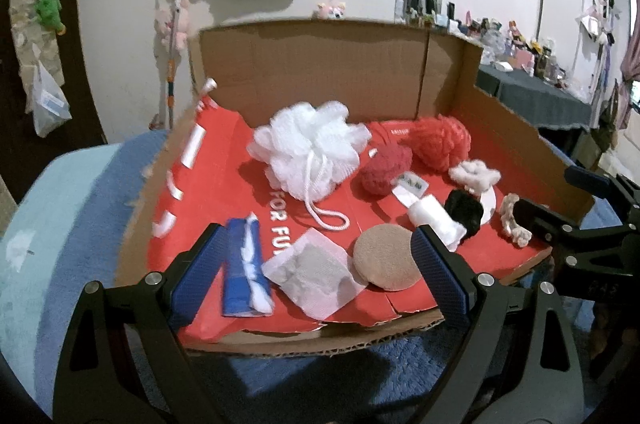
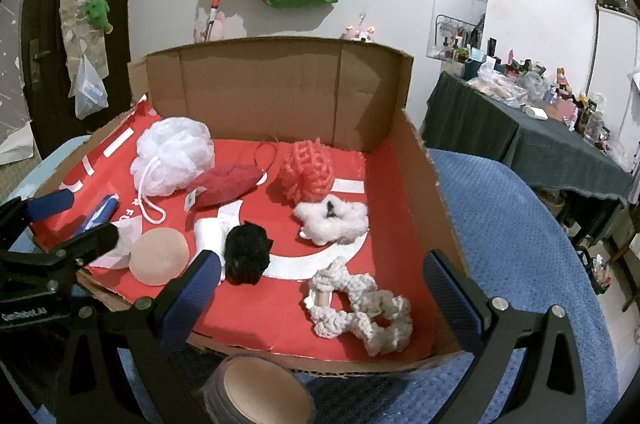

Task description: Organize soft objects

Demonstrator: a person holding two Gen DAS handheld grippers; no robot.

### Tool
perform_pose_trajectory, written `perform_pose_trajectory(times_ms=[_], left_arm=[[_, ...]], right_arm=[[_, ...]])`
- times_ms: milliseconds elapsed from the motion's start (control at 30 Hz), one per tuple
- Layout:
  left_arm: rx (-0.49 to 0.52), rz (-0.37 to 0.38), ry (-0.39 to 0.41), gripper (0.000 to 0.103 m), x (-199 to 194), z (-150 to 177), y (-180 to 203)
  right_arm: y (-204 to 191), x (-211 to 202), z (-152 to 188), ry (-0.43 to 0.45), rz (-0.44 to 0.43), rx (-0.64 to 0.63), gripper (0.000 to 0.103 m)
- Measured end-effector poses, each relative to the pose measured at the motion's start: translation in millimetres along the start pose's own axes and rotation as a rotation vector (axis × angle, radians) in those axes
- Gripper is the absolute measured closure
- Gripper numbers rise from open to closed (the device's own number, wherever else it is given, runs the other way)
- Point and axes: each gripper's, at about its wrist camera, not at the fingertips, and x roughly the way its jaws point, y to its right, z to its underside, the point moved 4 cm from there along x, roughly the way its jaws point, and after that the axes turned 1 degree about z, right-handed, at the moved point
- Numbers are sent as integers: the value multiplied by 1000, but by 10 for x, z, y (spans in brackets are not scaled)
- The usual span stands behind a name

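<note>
Cardboard tray (image 2: 416, 159) holds the soft objects scattered on red liner: white pouf (image 2: 172, 155) far left, cream scrunchie (image 2: 360, 308) near right. Left tongs (image 1: 320, 276) and right tongs (image 2: 320, 300) both gape wide, holding nothing. Stage unclear; any grasp needs closing on one item.

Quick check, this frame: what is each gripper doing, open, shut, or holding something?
Left gripper: open, holding nothing, hovering over the near edge of the cardboard box.
Right gripper: open, holding nothing, above the box's near right corner.
</note>
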Motion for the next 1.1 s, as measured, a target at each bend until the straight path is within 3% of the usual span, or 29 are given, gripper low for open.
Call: perform_pose_trajectory(times_ms=[200, 300, 433, 633, 800, 1100], left_arm=[[-4, -19, 75, 9, -434, -85, 44], [7, -16, 98, 1, -707, -114, 96], [-1, 5, 134, 0, -1145, -39, 194], [11, -13, 98, 0, -1491, 282, 329], [-11, -22, 35, 0, -1488, 598, 374], [-44, -47, -115, 0, -1072, 1102, 389]], right_arm=[[67, -399, -54, 42, 5, 5, 0], [52, -704, -88, 77, 6, 1, 0], [31, -1190, -62, 113, -25, 7, 0], [-4, -1651, 184, 110, -2, -18, 0], [3, -1653, 545, 49, -16, 3, 0], [-24, -1080, 1129, -141, -22, 9, 0]])
